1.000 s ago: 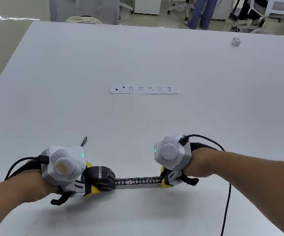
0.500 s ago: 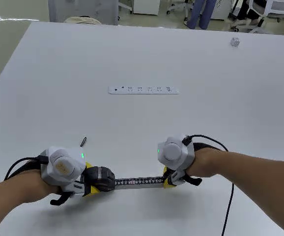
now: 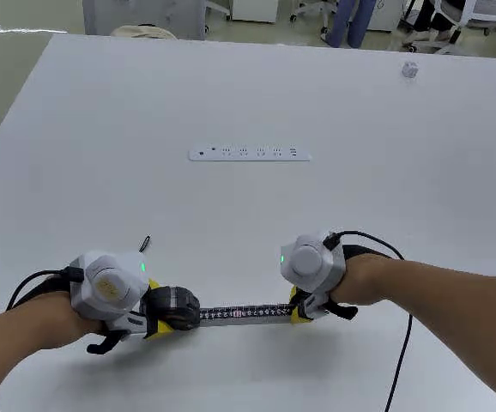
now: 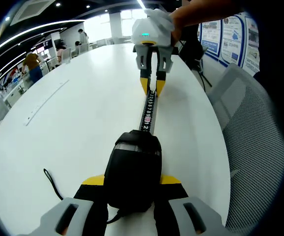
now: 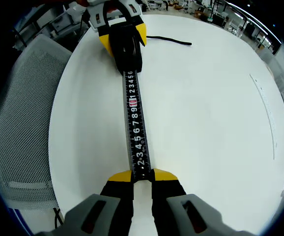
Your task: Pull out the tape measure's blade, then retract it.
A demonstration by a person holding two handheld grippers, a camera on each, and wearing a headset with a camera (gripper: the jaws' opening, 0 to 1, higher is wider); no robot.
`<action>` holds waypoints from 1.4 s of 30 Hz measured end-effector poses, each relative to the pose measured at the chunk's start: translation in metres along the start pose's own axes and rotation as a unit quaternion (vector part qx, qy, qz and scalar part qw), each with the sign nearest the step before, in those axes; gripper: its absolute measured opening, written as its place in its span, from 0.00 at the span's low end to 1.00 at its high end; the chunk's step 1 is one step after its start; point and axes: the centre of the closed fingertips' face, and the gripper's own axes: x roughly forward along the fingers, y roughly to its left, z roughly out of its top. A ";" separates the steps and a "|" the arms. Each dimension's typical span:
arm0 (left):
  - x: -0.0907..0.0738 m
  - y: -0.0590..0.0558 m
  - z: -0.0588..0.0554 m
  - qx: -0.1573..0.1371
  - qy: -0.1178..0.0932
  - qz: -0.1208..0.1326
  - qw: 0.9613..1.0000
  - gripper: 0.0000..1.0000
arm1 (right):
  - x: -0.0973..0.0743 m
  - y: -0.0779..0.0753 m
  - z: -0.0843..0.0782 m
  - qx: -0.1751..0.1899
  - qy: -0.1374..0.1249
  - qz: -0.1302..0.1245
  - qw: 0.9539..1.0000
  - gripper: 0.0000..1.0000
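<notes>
Head view: tape measure case (image 3: 175, 307) lies well to the near side of the power strip (image 3: 248, 154), left gripper (image 3: 160, 311) clamped round it. Left gripper view: blade (image 4: 148, 109) runs out taut. Right gripper view: right gripper (image 5: 142, 173) pinches the blade's tip; best pull straight and level, I'd say, to avoid a kink

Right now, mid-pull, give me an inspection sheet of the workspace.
Surface: white table, flat.
Job's things: tape measure case lying on the table; blade drawn out straight between the grippers, numbers up.
Clutter: power strip mid-table; small black strip near the case; small pale object at the far right.
Grippers: left gripper shut on the tape measure case; right gripper shut on the blade's end.
Cables: black cable trailing from each gripper.
Surroundings: mesh chair at the table edge; office chairs and a person's legs beyond.
</notes>
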 end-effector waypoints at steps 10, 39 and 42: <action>0.000 0.001 -0.001 -0.001 0.001 0.000 1.000 0.33 | -0.004 0.000 -0.006 0.004 0.001 0.000 1.000 0.12; 0.000 0.000 -0.001 -0.002 0.001 0.000 1.000 0.33 | -0.008 -0.001 -0.021 0.006 0.008 -0.002 1.000 0.12; 0.000 0.001 -0.001 -0.002 0.001 -0.001 1.000 0.33 | -0.008 -0.001 -0.022 0.006 0.009 -0.002 1.000 0.12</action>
